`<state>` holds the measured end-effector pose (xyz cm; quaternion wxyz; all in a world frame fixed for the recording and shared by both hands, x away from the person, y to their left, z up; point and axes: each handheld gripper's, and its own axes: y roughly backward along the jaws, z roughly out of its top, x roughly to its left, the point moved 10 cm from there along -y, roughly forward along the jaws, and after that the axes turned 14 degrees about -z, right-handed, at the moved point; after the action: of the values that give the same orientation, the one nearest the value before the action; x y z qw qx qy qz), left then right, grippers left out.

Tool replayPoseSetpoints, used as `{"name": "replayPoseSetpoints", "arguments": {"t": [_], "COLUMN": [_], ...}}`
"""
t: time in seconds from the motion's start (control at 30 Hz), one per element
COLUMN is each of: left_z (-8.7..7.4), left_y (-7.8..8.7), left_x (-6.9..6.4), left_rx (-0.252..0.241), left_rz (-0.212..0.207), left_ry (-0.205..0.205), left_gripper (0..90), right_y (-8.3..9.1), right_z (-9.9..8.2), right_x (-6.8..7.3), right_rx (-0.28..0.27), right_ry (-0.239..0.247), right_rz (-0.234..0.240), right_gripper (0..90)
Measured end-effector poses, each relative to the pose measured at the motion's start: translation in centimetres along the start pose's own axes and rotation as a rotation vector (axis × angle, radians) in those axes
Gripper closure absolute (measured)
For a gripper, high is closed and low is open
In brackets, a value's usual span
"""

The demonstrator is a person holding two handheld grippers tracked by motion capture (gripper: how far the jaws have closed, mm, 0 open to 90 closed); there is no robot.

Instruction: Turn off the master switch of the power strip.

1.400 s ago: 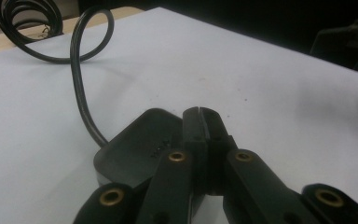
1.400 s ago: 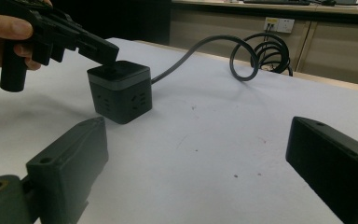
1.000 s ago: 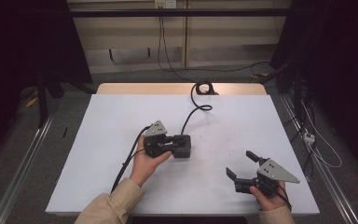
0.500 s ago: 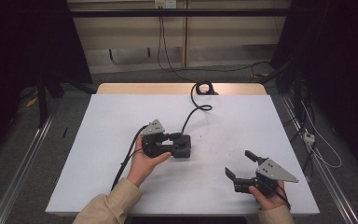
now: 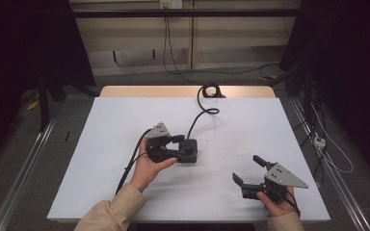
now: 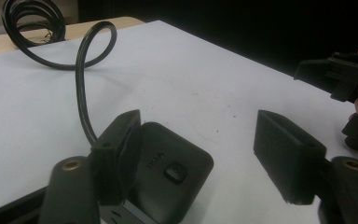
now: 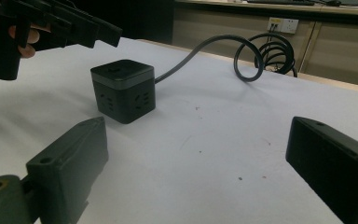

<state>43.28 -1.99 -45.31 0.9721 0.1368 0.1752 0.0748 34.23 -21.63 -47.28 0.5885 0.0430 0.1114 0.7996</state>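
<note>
Black jaws of the left gripper (image 5: pixel 177 146) stand spread around a black socket cube (image 5: pixel 190 150) near the middle of the white table (image 5: pixel 101 144); they have just been opening, and in the left gripper view one pad (image 6: pixel 119 149) lies close against the cube's side while the other stands well clear, so nothing is pinched. Judged from this, the cube is being let go: the clean way is to part both pads from it fully, then draw the gripper straight back without nudging it or catching its cord (image 5: pixel 202 113), which loops toward the far edge. At right, the right gripper (image 5: pixel 250 172) rests near the front edge, jaws spread and empty. Embossed writing on the cube's top is too small to read.
</note>
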Motion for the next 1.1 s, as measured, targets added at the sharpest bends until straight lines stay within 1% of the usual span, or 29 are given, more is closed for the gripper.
{"name": "replayPoseSetpoints", "arguments": {"t": [0.13,0.27,0.5,0.63,0.83,1.1], "left_z": [-0.1,-0.1,0.0,0.1,0.0,-0.3], "left_y": [0.0,0.2,1.0,1.4,1.9,2.4], "left_x": [-0.1,-0.2,-0.3,-0.4,-0.5,-0.5], "left_rx": [0.006,0.003,0.002,-0.006,-0.003,0.007], "left_rz": [0.000,-0.013,-0.024,-0.023,-0.021,-0.020], "left_ry": [0.012,0.022,0.007,0.008,0.008,-0.003], "left_gripper": [24.0,19.0,12.9,12.3,11.9,11.4], "right_y": [0.0,-0.1,-0.3,-0.4,-0.5,-0.4], "right_z": [0.0,0.0,0.0,0.1,0.1,0.1], "right_x": [0.1,0.2,0.4,0.5,0.6,0.5], "right_rx": [0.002,0.000,0.002,0.000,-0.001,0.000], "right_ry": [0.000,0.001,0.010,0.009,0.013,0.011], "right_rz": [0.002,0.008,0.018,0.020,0.020,0.020], "right_gripper": [5.3,5.3,5.3,5.3,5.3,5.3]}}
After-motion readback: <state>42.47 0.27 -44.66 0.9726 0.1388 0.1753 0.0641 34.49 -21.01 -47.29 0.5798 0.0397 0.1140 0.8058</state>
